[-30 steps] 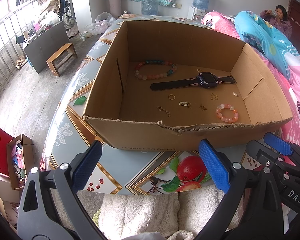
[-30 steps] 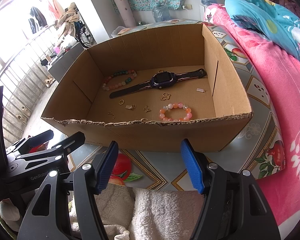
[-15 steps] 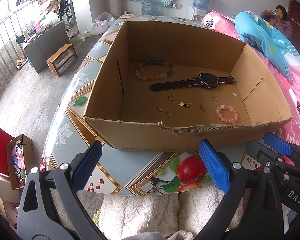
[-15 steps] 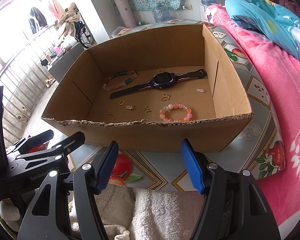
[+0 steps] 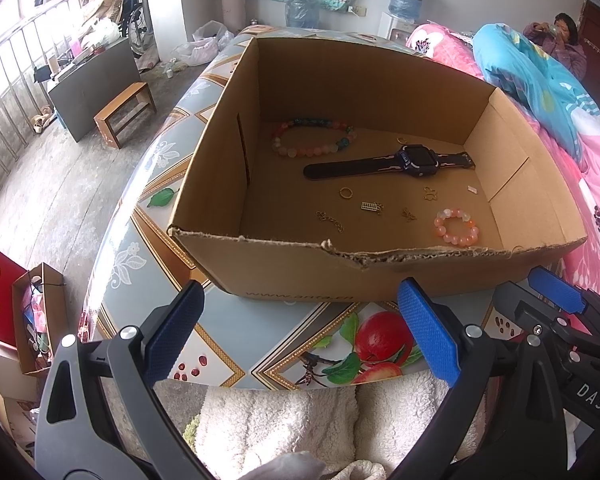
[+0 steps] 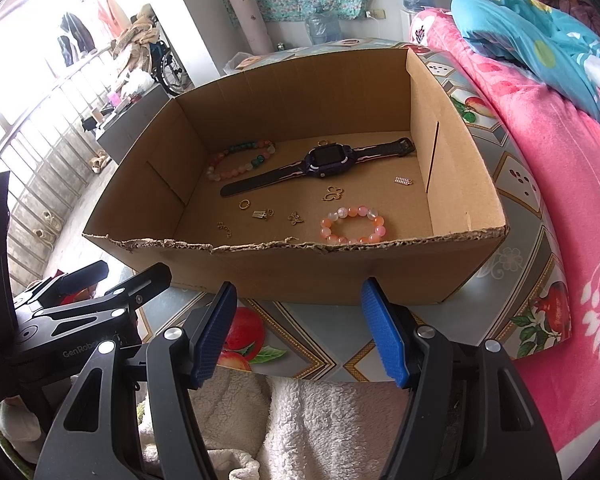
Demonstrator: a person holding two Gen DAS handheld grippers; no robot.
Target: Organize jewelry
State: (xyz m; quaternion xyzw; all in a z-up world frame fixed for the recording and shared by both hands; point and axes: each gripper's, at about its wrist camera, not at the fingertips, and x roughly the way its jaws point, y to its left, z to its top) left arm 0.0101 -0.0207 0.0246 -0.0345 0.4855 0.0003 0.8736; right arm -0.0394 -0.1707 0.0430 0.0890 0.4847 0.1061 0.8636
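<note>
Nearest the cameras, a white fleecy cloth [image 5: 276,424] is seen below both tools, at the near edge of a table [image 5: 260,340] covered with a fruit-patterned sheet. The left gripper [image 5: 300,332] is held above that edge with its blue-padded jaws spread wide and nothing between them. The right gripper [image 6: 300,332] is held beside it, its jaws likewise parted and empty; each tool is caught at the edge of the other's view.

Just beyond the fingertips, an open cardboard box [image 6: 340,268] with a torn near rim is set on the table. The jewelry is laid out loose on its floor. Closest to the torn rim, a small bracelet [image 6: 354,225] of orange and white beads is placed towards the right side. To its left, a butterfly charm [image 6: 295,218], a small gold pendant [image 6: 261,214] and a short gold chain [image 6: 224,230] are spread apart in a rough row. A gold ring [image 6: 244,204] is found slightly farther in, and a butterfly-outline charm [image 6: 334,193] and a small bar-shaped piece [image 6: 403,180] lie near the right wall. Behind these, a dark wristwatch [image 6: 324,162] is stretched flat across the middle of the floor. A longer bracelet [image 6: 242,160] of pink, white and green beads is placed at the far left corner, close to the watch strap.

To the right of the table, a pink blanket [image 6: 540,160] and a blue quilt [image 6: 540,40] are piled. In the far corner, a seated person [image 5: 560,44] is visible in the left wrist view.
</note>
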